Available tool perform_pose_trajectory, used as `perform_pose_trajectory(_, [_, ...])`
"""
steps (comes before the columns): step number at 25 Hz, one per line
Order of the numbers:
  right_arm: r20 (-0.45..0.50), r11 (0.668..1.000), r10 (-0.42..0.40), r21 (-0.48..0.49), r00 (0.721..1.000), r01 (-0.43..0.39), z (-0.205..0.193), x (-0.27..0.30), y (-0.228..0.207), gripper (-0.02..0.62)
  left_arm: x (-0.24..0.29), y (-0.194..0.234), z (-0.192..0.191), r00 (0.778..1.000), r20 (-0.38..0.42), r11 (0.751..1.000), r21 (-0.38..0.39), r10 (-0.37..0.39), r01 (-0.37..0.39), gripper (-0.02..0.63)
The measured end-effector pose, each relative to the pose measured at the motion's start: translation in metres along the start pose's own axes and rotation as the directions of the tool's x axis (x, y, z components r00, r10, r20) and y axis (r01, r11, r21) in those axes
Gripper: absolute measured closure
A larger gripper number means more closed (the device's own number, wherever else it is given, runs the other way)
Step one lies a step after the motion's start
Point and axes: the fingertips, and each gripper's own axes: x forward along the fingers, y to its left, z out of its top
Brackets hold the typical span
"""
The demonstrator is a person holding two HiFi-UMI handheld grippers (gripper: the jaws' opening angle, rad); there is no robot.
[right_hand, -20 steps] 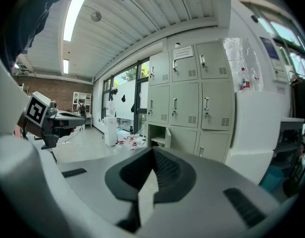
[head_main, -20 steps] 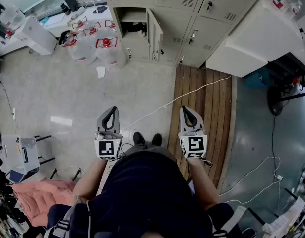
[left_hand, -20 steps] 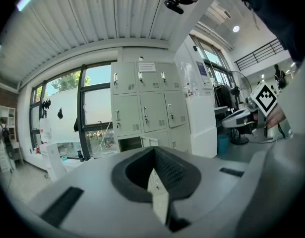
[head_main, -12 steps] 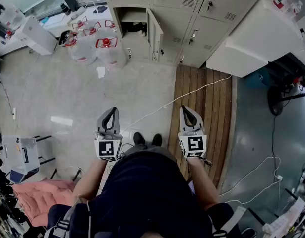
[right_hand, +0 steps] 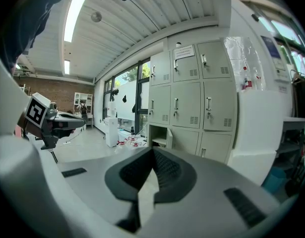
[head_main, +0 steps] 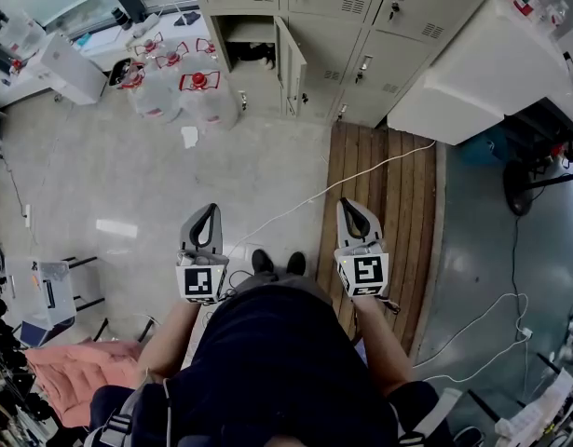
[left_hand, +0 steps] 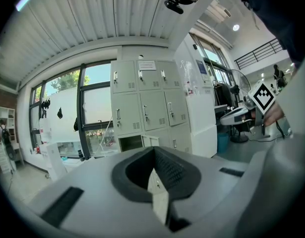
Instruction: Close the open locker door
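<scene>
Beige locker bank [head_main: 333, 12]: looking like painted metal, smooth, matt.
Open beige locker door [head_main: 293, 63]: showing the same matt paint.
Pale grey floor [head_main: 128, 175]: gleaming faintly, smooth.
Brown slatted platform [head_main: 384, 236]: showing bare matt wood.
Clear red-capped jugs [head_main: 200, 93]: looking like translucent plastic.

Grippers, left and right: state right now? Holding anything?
Left gripper: closed, jaws together, holding nothing.
Right gripper: closed, jaws together, holding nothing.

Lab or workshop hall: bank of beige metal lockers [head_main: 309, 21], clear plastic water jugs with red caps [head_main: 200, 89], loose white cable [head_main: 361, 170] across grey concrete floor [head_main: 128, 175], tall black-framed windows [left_hand: 95, 108], corrugated metal ceiling [right_hand: 122, 24].
</scene>
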Motion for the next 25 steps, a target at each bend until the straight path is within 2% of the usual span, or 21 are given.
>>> perform_pose_trajectory(2, [0.001, 1.000, 0.009, -0.001, 1.000, -0.009, 0.002, 0.001, 0.001, 0.589, -0.001, 0.001, -0.003, 1.000, -0.019, 1.000, 0.021, -0.008, 0.008, 0.603])
perform_pose_trajectory(3, [-0.001, 1.000, 0.014, -0.002, 1.000, -0.014, 0.002, 0.002, 0.001, 0.554, -0.001, 0.002, -0.003, 1.000, -0.024, 1.000, 0.024, -0.009, 0.010, 0.603])
perform_pose_trajectory(6, [-0.007, 1.000, 0.026, -0.001, 1.000, -0.026, 0.002, 0.005, 0.001, 0.507, -0.001, 0.003, -0.001, 1.000, -0.016, 1.000, 0.020, -0.009, 0.009, 0.603])
perform_pose_trajectory(10, [-0.026, 0.999, 0.045, -0.021, 0.999, -0.045, 0.002, 0.011, 0.004, 0.399, -0.002, 0.008, -0.004, 0.999, -0.030, 0.999, 0.040, -0.013, 0.014, 0.603])
perform_pose_trajectory(15, [-0.019, 0.997, 0.080, -0.019, 0.997, -0.081, 0.004, 0.021, 0.009, 0.333, -0.002, 0.013, -0.001, 1.000, -0.002, 0.999, 0.030, -0.017, 0.017, 0.603])
perform_pose_trajectory(18, [-0.018, 0.995, 0.103, -0.006, 0.995, -0.103, 0.005, 0.030, 0.012, 0.279, -0.002, 0.018, -0.002, 0.999, -0.016, 0.999, 0.041, -0.035, 0.036, 0.603])
perform_pose_trajectory(25, [-0.016, 0.993, 0.109, -0.038, 0.994, -0.109, 0.009, 0.063, 0.024, 0.255, 0.002, 0.041, 0.002, 0.997, 0.027, 0.998, 0.008, -0.066, 0.066, 0.603])
